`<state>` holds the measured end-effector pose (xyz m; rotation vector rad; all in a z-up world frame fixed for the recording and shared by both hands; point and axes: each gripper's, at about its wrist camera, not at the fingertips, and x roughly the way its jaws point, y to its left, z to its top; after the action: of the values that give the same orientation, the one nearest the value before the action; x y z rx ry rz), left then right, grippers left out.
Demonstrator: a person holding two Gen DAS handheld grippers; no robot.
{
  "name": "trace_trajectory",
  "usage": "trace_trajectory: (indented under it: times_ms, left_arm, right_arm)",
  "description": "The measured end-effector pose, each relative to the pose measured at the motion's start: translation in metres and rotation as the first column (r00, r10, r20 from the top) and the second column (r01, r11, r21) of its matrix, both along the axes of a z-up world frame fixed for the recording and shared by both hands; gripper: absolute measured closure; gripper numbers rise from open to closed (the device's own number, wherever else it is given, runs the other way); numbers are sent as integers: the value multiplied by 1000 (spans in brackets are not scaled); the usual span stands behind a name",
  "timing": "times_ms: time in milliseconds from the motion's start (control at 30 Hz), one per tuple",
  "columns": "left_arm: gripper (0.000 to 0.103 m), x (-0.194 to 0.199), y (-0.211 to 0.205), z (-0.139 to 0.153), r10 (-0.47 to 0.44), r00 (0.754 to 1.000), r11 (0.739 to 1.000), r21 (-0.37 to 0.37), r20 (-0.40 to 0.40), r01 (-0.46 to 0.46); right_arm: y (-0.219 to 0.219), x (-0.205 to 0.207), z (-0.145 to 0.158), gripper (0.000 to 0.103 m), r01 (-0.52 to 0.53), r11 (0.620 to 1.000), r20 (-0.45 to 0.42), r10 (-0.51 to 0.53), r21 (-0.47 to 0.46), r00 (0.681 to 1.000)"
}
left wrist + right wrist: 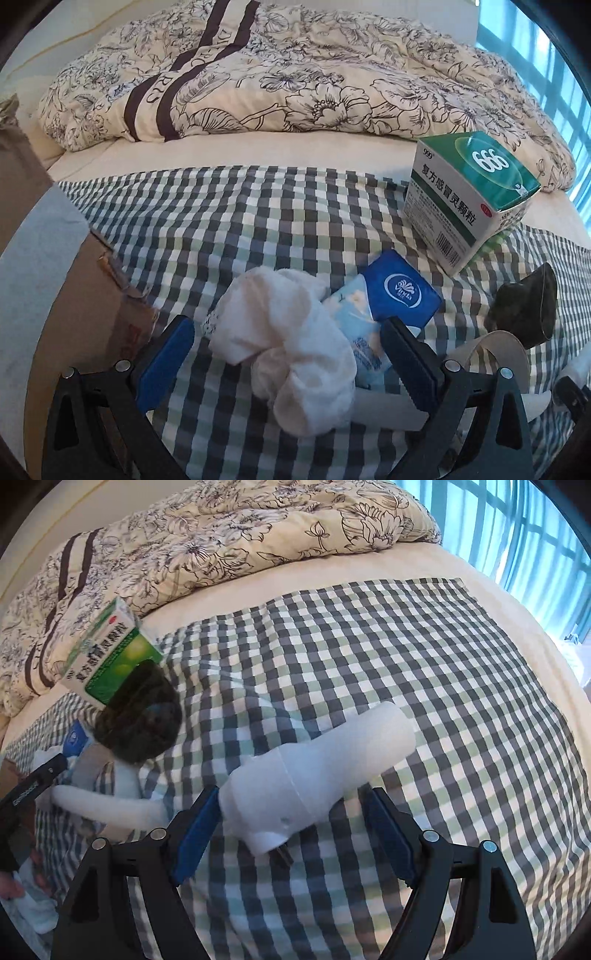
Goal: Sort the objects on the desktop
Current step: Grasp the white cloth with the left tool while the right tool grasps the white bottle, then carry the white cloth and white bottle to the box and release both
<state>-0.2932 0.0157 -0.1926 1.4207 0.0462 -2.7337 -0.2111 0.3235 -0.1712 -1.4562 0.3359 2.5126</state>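
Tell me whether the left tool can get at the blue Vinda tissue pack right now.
Probably not directly. The left tool is open, but a crumpled white cloth lies between its fingers, in front of the blue Vinda tissue pack; it would need moving first.

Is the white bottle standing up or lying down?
Lying down: the white bottle rests on its side on the checked cloth, between the open right gripper.
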Motion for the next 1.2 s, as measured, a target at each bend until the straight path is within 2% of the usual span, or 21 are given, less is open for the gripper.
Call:
trace_trajectory:
  times_ms: [133,233,300,400,433,467,500,533,700,967,1100,1200]
  left_arm:
    - [0,2,-1,-2,-21,1000,1000,11,-6,21]
    - [0,5,-1,-1,-22,1000,1000,11,-7,22]
    - [5,8,-2,0,-27,1000,1000,11,-9,27]
    - [24,8,-10,0,-31,1000,998,52,-1,31]
    - [41,8,-14,1,-25,1000,997,68,1,25]
    - [64,9,-17,2,-22,1000,997,71,4,21]
    - [74,10,-16,2,-19,1000,999,48,11,19]
    - [79,10,-14,0,-26,999,1000,7,38,26]
    - [84,20,-16,-1,-37,999,999,14,34,37]
    - [84,41,-10,12,-42,999,999,-5,28,42]
    - [84,61,0,22,-59,998,997,-38,16,60]
    - [84,77,4,32,-85,996,996,-33,5,85]
  right_arm:
    - [3,-7,-8,23,17,1000,-19,-17,7,1000]
    - [-2,-11,-13,22,18,998,-13,-18,55,1000]
    - [-5,-12,-15,22,17,996,-12,-16,86,1000]
    - [-6,-12,-17,22,21,994,-31,-18,105,999]
    - [-6,-12,-18,23,22,994,-39,-18,108,999]
    - [-6,-11,-18,25,25,994,-50,-20,111,999]
    - [-6,-9,-17,36,30,993,-61,-23,112,998]
    - [-5,-7,-15,46,37,993,-69,-29,113,997]
    - [0,2,-8,47,39,997,-75,-34,73,997]
    - [-5,29,11,47,14,1000,-102,-14,1,995]
    - [-10,40,23,47,11,1000,-110,-12,-7,994]
    - [-16,50,34,47,0,1000,-119,-1,-8,993]
